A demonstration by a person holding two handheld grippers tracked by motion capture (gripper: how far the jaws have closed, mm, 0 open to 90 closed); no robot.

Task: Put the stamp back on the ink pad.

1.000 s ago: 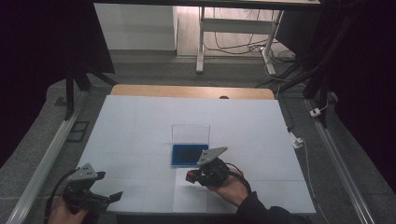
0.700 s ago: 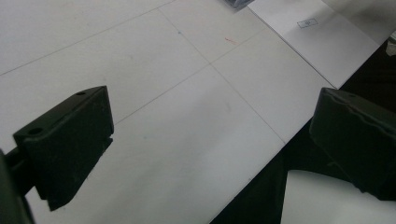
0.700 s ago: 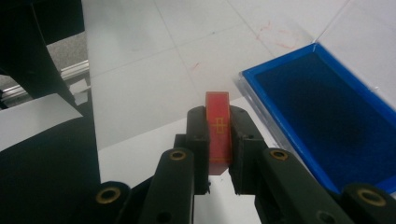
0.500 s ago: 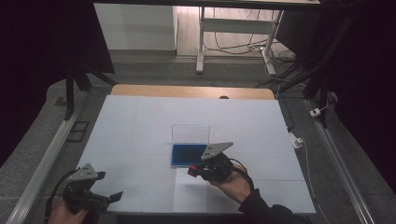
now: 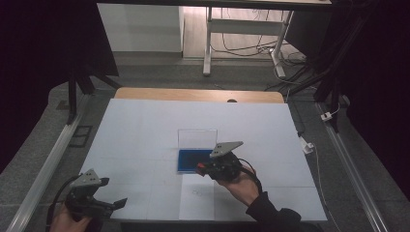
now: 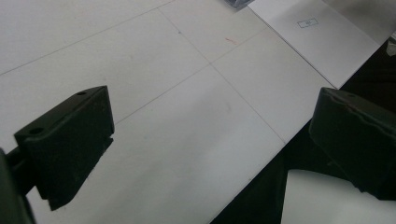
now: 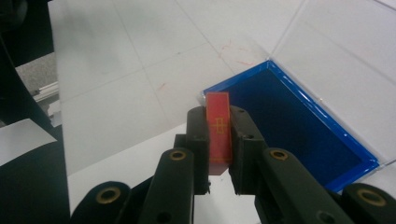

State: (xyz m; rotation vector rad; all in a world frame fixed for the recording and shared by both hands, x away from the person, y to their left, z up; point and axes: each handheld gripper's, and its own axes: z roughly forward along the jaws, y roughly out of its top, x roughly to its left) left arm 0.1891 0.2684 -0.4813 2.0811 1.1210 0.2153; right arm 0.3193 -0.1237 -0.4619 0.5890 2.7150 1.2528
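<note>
Right gripper (image 7: pixel 218 140) pinched the red block (image 7: pixel 218 127) beside the blue tray (image 7: pixel 299 126); next: place inside. Left gripper (image 6: pixel 210 140) spread, idle.

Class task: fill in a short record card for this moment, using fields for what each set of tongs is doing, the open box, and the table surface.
Right tongs: shut on a small red block, held near the box's corner
Left tongs: open, nothing between them, over the white table at its near edge
Box: blue-lined tray, open, nothing in it, clear lid standing upright behind it
Paper sheet: lies flat in front of the box
</note>
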